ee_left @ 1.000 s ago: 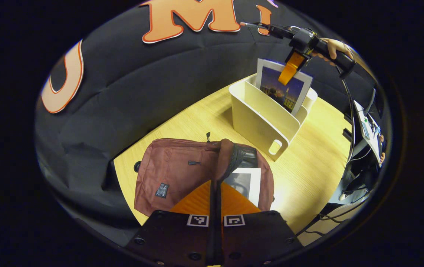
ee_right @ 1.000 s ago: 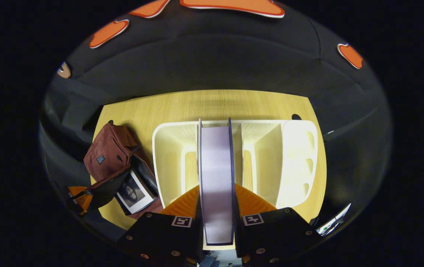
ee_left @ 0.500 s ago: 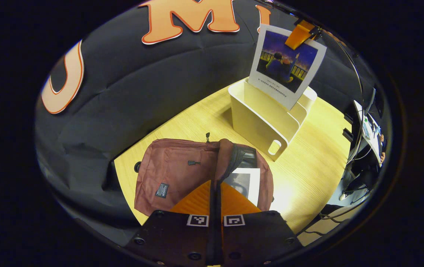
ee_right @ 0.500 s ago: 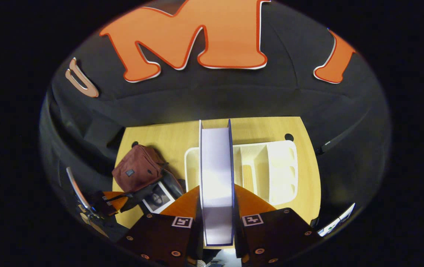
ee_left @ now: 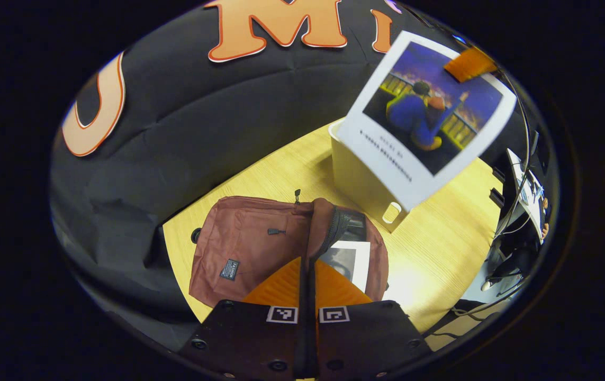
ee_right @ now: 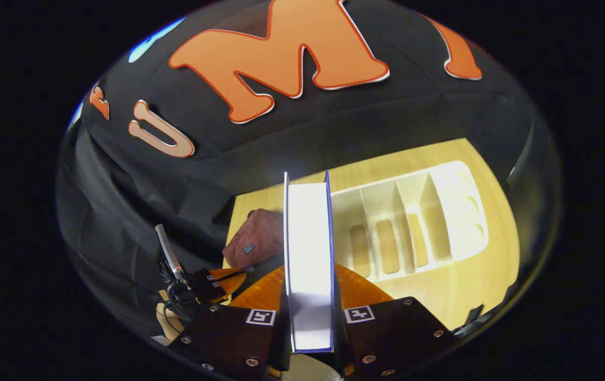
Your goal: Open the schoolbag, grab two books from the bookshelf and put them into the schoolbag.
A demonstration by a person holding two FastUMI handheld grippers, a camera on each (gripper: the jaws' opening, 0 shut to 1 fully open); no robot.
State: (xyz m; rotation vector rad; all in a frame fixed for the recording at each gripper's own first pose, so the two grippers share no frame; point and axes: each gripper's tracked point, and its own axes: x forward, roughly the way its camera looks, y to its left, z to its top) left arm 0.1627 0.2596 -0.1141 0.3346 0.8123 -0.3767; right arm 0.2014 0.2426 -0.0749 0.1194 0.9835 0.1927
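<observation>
The right gripper [ee_right: 308, 317] is clamped on the top edge of the second book [ee_left: 424, 114], which hangs in the air above the shelf [ee_right: 413, 222], to the right of the bag [ee_left: 260, 248]. It looks thin, light and stiff enough to hang flat, so an edge pinch should do. The left gripper [ee_left: 307, 286] is closed on the bag's flap [ee_left: 328, 222], probably holding the mouth open, with the first book [ee_left: 352, 259] inside.

left gripper view sits low and close over the maroon fabric schoolbag [ee_left: 249, 248], right gripper view looks down from high up, both catching that bag [ee_right: 254, 244] plus the cream plastic bookshelf [ee_left: 360, 182] [ee_right: 413, 217].
</observation>
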